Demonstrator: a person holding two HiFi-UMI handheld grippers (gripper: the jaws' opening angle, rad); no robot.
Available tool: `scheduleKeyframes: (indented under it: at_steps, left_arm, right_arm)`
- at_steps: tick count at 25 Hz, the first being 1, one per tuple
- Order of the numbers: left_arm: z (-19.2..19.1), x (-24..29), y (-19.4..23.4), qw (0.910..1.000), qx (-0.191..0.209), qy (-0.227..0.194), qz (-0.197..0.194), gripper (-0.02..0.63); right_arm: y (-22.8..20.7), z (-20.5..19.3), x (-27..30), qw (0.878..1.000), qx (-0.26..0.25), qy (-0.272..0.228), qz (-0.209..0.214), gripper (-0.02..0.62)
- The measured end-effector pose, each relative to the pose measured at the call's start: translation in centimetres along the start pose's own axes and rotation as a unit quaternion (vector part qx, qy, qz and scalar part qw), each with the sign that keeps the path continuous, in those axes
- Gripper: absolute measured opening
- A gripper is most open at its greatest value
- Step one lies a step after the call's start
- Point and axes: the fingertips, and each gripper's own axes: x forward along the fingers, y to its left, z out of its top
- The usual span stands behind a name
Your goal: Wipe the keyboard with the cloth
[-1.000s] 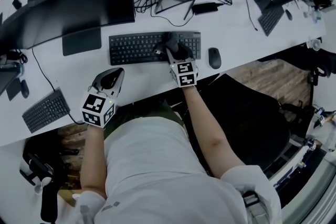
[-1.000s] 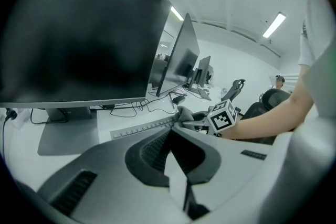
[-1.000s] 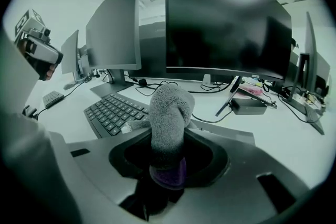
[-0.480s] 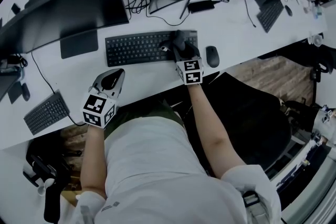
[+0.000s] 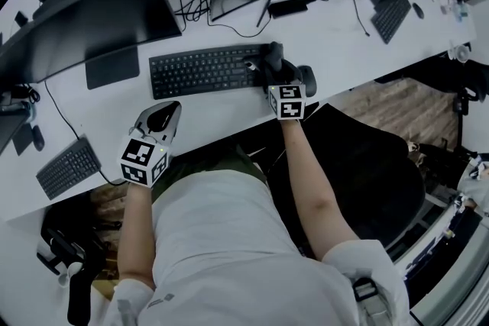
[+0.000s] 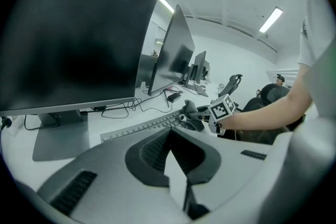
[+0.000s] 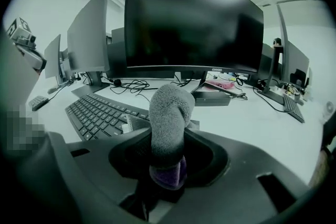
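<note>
Pinching a grey cloth (image 7: 168, 113), the right gripper (image 7: 167, 168) has its jaws closed on the lower part of the roll. The rest of the cloth stands up from between them, with a purple patch at the bottom. In the head view this gripper (image 5: 275, 72) is at the right end of the keyboard (image 5: 200, 70), and the cloth (image 5: 272, 54) lies over the last keys there. No view settles whether it presses on them. A mouse (image 5: 309, 75) sits just right of the gripper, partly hidden by it.

The left gripper (image 5: 158, 121) is near the front edge of the white desk (image 5: 336, 34), in front of the keyboard's left end and apart from it. In its own view the jaws are pressed together with nothing between them — past them the keyboard (image 6: 137, 129) runs away toward the other gripper.

Behind the keyboard stands a dark monitor (image 5: 95, 23), with cables (image 5: 195, 4) looped beside its foot. A second keyboard (image 5: 67, 166) lies far to the left, at an angle.
</note>
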Motion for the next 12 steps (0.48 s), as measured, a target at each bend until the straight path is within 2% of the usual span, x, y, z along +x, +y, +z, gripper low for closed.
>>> scheduleKeyframes:
  at_steps: [12]
  left_arm:
    - [0.0,0.8,-1.0,0.9999,0.007,0.005,-0.008,0.002]
  right_arm:
    - [-4.2,-1.5,-1.4,0.998,0.043,0.008,-0.040,0.161]
